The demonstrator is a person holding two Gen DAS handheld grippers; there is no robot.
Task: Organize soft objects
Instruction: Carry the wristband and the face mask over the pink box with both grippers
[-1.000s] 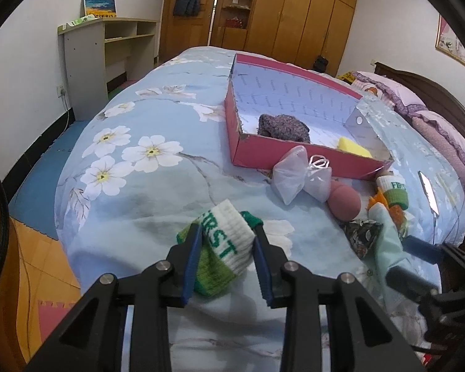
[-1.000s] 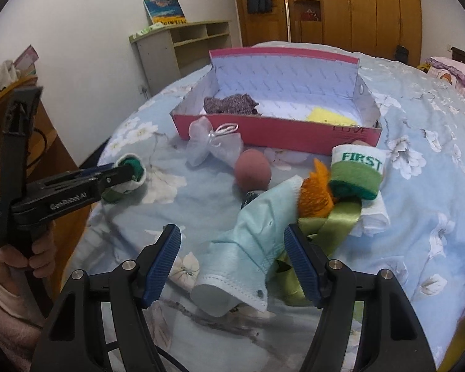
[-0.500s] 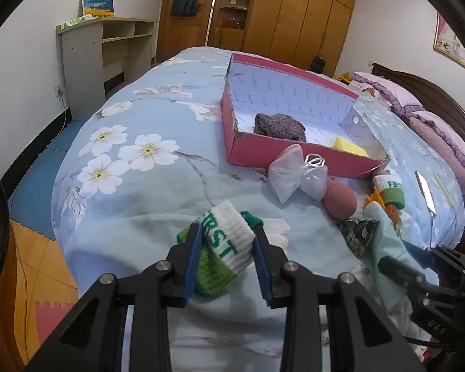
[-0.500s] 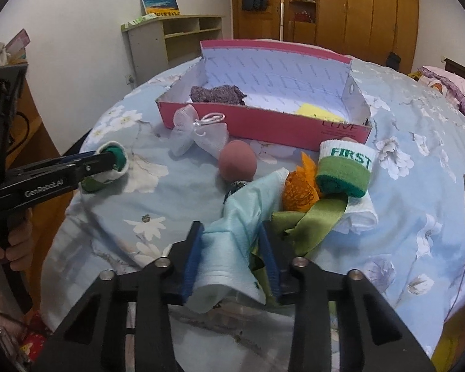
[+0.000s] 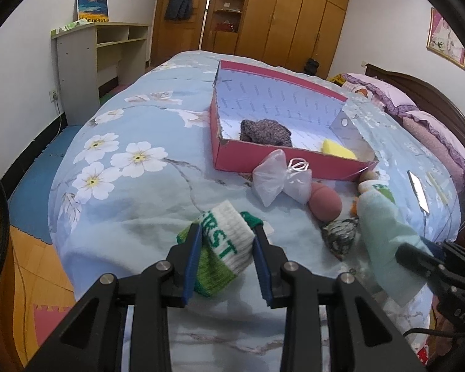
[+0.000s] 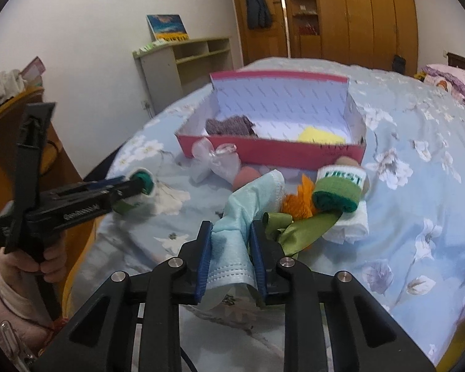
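Observation:
My left gripper [image 5: 228, 232] is shut on a white and green sock [image 5: 226, 251] marked FIRST, held above the bed's near edge; it also shows in the right wrist view [image 6: 141, 186]. My right gripper [image 6: 229, 232] is shut on a pale blue face mask [image 6: 248, 207] and lifts it off the bed; the mask also shows in the left wrist view [image 5: 384, 232]. A pink box [image 5: 263, 158] further back holds a purple knit piece [image 5: 265, 131] and a yellow sponge [image 5: 336, 148].
On the blue flowered bedspread [image 5: 124, 186] lie a white bow [image 5: 280, 178], a pink ball [image 5: 324, 201], a patterned pouch [image 5: 339, 235], an orange flower [image 6: 299, 198], a green ribbon [image 6: 303, 231], a second FIRST sock [image 6: 339, 192] and a phone [image 5: 418, 190]. A shelf [image 5: 96, 62] stands at left.
My right gripper closed on the face mask and raised it. My left gripper kept its hold on the sock and lifted a little.

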